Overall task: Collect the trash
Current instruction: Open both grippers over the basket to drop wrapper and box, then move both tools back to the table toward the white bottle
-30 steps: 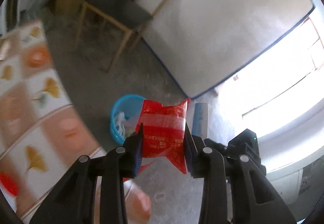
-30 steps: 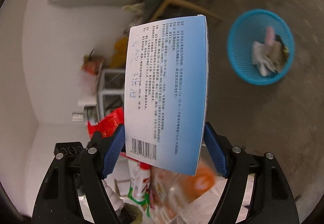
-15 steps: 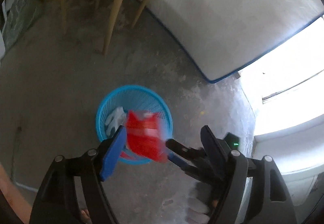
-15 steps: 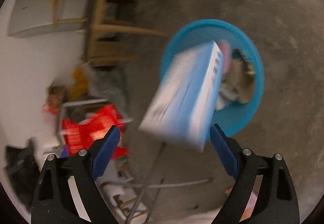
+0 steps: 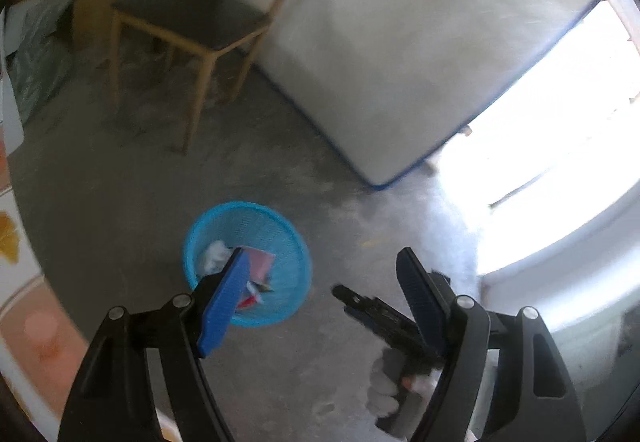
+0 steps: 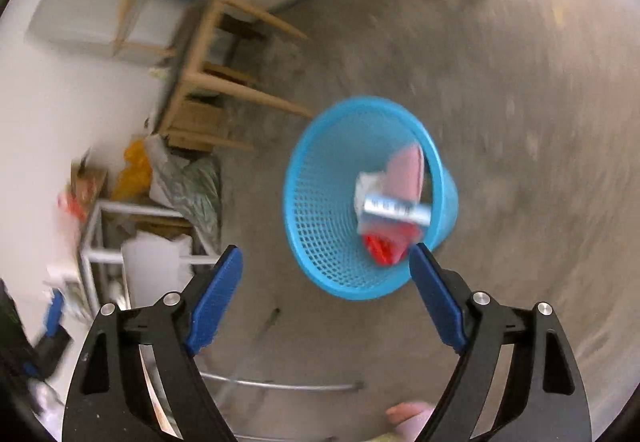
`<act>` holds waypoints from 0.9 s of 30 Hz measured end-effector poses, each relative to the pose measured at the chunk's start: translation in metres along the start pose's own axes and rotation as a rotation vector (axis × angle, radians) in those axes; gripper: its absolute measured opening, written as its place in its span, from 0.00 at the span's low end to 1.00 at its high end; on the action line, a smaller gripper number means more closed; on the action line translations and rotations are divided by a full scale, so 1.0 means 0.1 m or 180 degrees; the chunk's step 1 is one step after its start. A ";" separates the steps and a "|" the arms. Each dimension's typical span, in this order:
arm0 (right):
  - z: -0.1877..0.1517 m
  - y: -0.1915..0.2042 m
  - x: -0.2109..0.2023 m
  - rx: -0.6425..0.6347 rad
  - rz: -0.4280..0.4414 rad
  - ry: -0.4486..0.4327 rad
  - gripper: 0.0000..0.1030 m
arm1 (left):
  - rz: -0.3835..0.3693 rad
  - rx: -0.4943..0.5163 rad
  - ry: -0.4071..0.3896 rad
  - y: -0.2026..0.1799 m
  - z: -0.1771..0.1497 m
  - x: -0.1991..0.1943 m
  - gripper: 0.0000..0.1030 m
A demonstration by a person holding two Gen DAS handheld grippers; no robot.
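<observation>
A blue mesh basket (image 5: 280, 220) stands on the concrete floor, below and in front of both grippers. Inside it lie a light-blue box (image 6: 394, 208), a red packet (image 6: 382, 248), a pink piece (image 6: 404, 172) and crumpled white paper (image 5: 216, 256). My left gripper (image 5: 322, 254) is open and empty, its left pad over the basket's near edge. My right gripper (image 6: 325, 252) is also empty above the basket (image 6: 316, 210), its jaws wide and closing slightly. It shows in the left wrist view as black fingers (image 5: 360, 300), held by a white-gloved hand (image 5: 384, 382).
A wooden chair (image 5: 192, 26) stands beyond the basket, and a large white slab (image 5: 400, 42) leans on the wall. Bags (image 6: 188, 182) and a white metal rack (image 6: 120, 242) crowd the corner. A patterned tablecloth (image 5: 16, 282) edges the left. Glare from a window (image 5: 560, 162) is on the right.
Both grippers opened. The red packet left the left gripper and the blue box left the right one; both now lie in the basket. Both hands moved over the basket.
</observation>
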State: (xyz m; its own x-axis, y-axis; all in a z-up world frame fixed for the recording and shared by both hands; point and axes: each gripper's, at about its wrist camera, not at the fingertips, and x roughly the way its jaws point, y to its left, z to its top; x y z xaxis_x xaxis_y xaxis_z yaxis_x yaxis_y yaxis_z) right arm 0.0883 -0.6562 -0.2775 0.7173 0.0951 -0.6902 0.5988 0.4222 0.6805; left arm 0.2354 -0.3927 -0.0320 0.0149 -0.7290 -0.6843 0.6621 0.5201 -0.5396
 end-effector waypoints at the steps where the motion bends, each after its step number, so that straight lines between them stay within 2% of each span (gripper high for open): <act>1: -0.03 0.14 -0.16 -0.0228 -0.0041 -0.0115 0.79 | -0.0051 0.0041 -0.0039 -0.06 -0.09 -0.16 0.71; 3: -0.16 0.47 -0.47 -0.0757 -0.0152 -0.0416 0.80 | -0.0085 0.0139 -0.0166 -0.16 -0.27 -0.46 0.72; 5: -0.33 0.74 -0.76 -0.1157 -0.0167 -0.0685 0.94 | -0.0051 0.0282 -0.0332 -0.23 -0.49 -0.79 0.73; 8: -0.57 1.02 -1.08 -0.1544 -0.0232 -0.1074 0.93 | 0.0127 0.0432 -0.0621 -0.26 -0.88 -1.33 0.75; 12: -0.86 1.35 -1.38 -0.1888 -0.0084 -0.1413 0.93 | 0.0456 0.0512 -0.0927 -0.11 -1.39 -1.82 0.76; 14: -1.01 1.55 -1.47 -0.2114 -0.0028 -0.1530 0.93 | 0.0616 0.0453 -0.1007 0.02 -1.69 -2.05 0.76; 18: -1.35 1.99 -1.67 -0.2463 0.0271 -0.1690 0.93 | 0.0827 0.0274 -0.1214 0.24 -2.20 -2.44 0.76; 21: -1.52 2.26 -1.67 -0.2540 0.0645 -0.1482 0.93 | 0.1012 0.0069 -0.1444 0.46 -2.59 -2.78 0.76; 24: -1.64 2.52 -1.57 -0.2567 0.0965 -0.1073 0.93 | 0.1161 -0.0162 -0.1679 0.64 -2.95 -3.13 0.75; 26: -1.75 2.72 -1.45 -0.2555 0.1185 -0.0668 0.93 | 0.1226 -0.0305 -0.1837 0.78 -3.14 -3.34 0.76; 27: -1.82 2.84 -1.32 -0.2531 0.1327 -0.0356 0.93 | 0.1263 -0.0359 -0.1907 0.82 -3.23 -3.43 0.75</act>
State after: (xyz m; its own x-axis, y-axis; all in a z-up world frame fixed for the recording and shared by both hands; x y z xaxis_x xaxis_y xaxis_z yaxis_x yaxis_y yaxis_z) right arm 0.0988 -0.3846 -0.0373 0.8763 0.3092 -0.3695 -0.1105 0.8754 0.4706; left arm 0.0432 0.0438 0.0002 0.6671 -0.5776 -0.4705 0.4407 0.8151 -0.3759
